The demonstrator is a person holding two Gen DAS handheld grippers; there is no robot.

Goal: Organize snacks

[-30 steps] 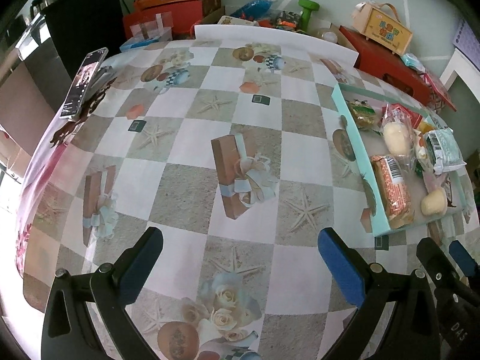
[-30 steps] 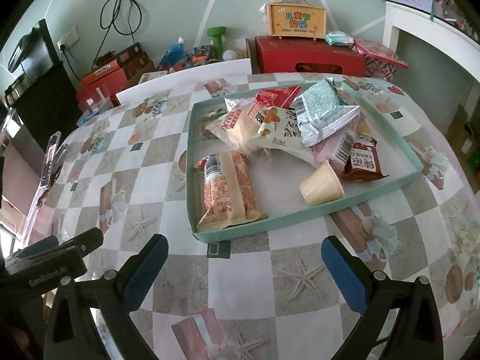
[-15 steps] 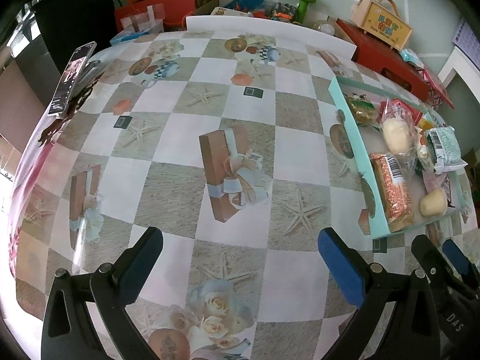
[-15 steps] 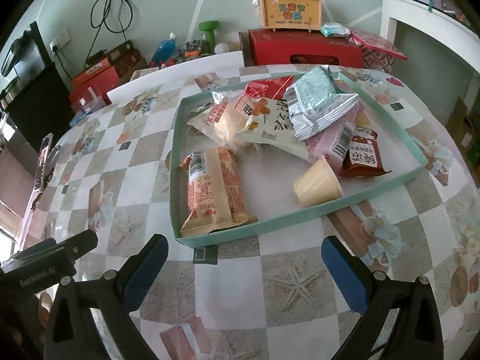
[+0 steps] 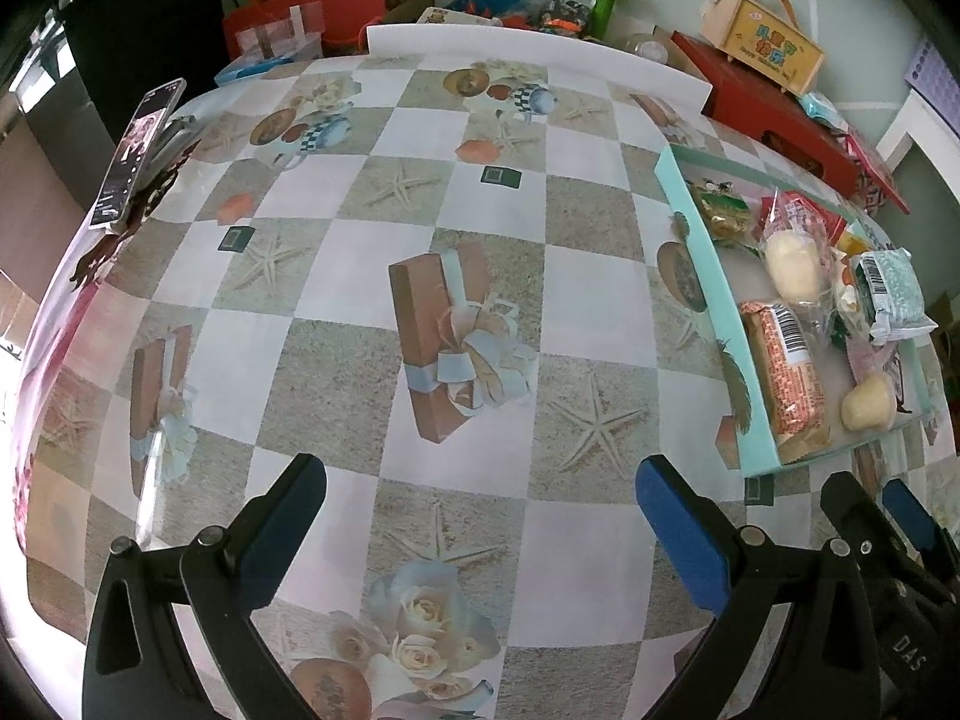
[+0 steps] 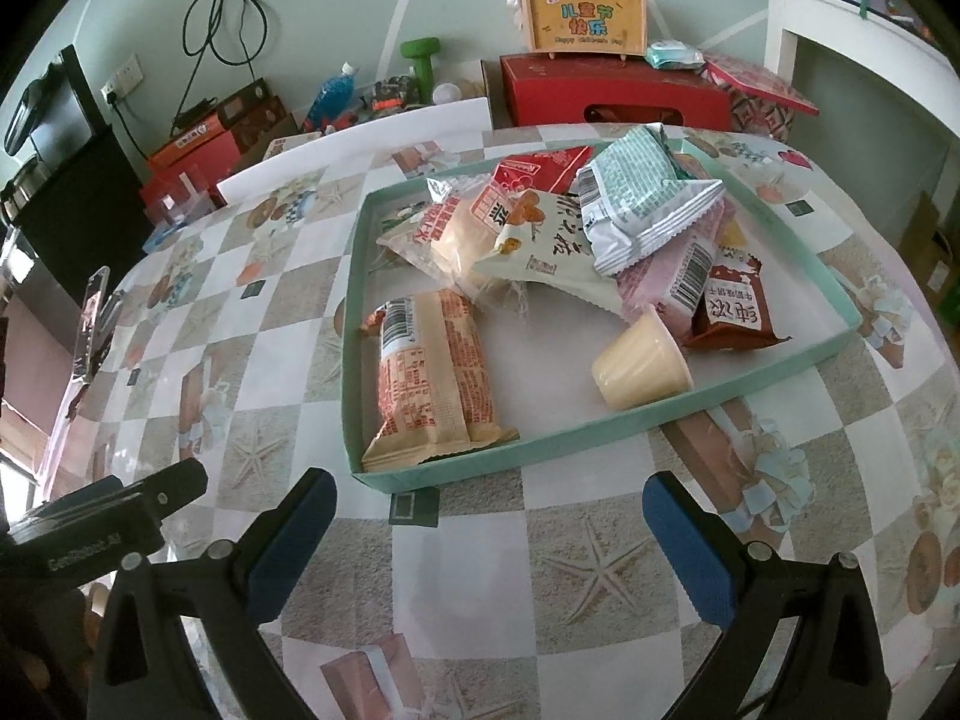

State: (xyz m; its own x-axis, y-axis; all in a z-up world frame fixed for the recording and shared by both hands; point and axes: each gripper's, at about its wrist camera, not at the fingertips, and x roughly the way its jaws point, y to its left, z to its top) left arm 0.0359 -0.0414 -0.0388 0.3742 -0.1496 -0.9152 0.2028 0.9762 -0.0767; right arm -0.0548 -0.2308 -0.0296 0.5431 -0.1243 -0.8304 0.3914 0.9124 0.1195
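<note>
right gripper (image 6: 489, 531): over the last second I'd nudged it in toward the tray, so the near rim sat closer and lower in the right wrist view than it did a beat earlier. Jaws were spread wide with nothing between them.
left gripper (image 5: 480, 516): drifted forward a bit over bare table (image 5: 336, 360), well off to the tray's left. Jaws spread too, empty.
tray (image 6: 600, 429): teal, hadn't moved on the checkered cloth.
snacks: all of them were in the tray as far as I could see. Orange packet (image 6: 429, 378) lay flat by the near left corner, yellow jelly cup (image 6: 642, 366) on its side near the front wall, the rest heaped toward the back: green-white packet (image 6: 645, 201) on top, brown packet (image 6: 735, 309) on the right.
what it meant: honestly only the approach had changed, none of the snacks shifted. Everything in the tray fits either a finished gather or a pile I was about to sort out, couldn't call it from this.
phone (image 5: 141, 150): propped at the far left table edge, not involved.
</note>
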